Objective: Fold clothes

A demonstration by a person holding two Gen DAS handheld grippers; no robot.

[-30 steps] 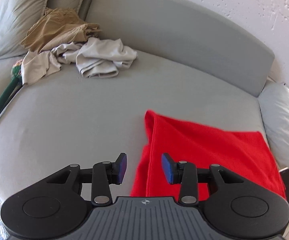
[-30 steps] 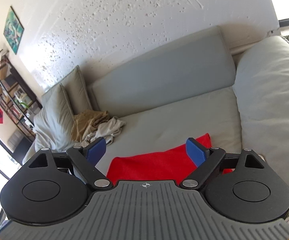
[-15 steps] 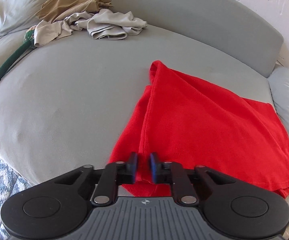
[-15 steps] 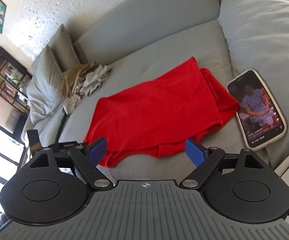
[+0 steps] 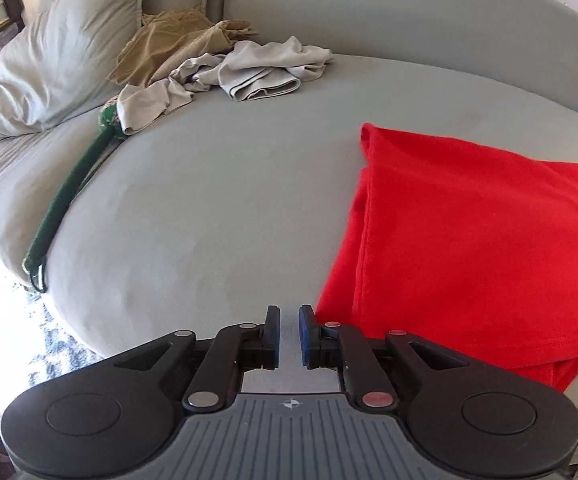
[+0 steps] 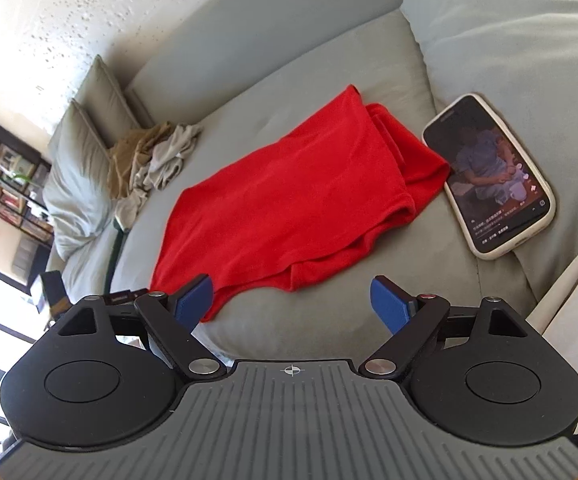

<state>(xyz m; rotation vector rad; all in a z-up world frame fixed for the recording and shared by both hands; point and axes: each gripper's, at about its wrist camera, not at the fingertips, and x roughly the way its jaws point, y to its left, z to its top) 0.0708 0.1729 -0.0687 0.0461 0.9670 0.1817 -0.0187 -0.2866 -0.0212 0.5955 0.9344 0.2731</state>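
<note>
A red garment [image 5: 469,232] lies folded flat on the grey sofa seat [image 5: 209,200]. My left gripper [image 5: 289,320] hovers just left of its near left corner. Its jaws are opening, a narrow gap stands between the blue pads, and only bare cushion shows in it. In the right wrist view the red garment [image 6: 289,200] spreads across the seat. My right gripper [image 6: 291,282] hangs wide open over the garment's near hem, holding nothing.
A heap of tan and pale grey clothes [image 5: 229,64] sits at the back left beside a pillow [image 5: 61,52]. A green strap [image 5: 69,196] runs down the seam. A phone [image 6: 493,176] with a lit screen lies right of the garment.
The left gripper closed to a slit at the garment's near corner, then slid left off it and parted slightly. The right gripper sank toward the garment, still wide open.
</note>
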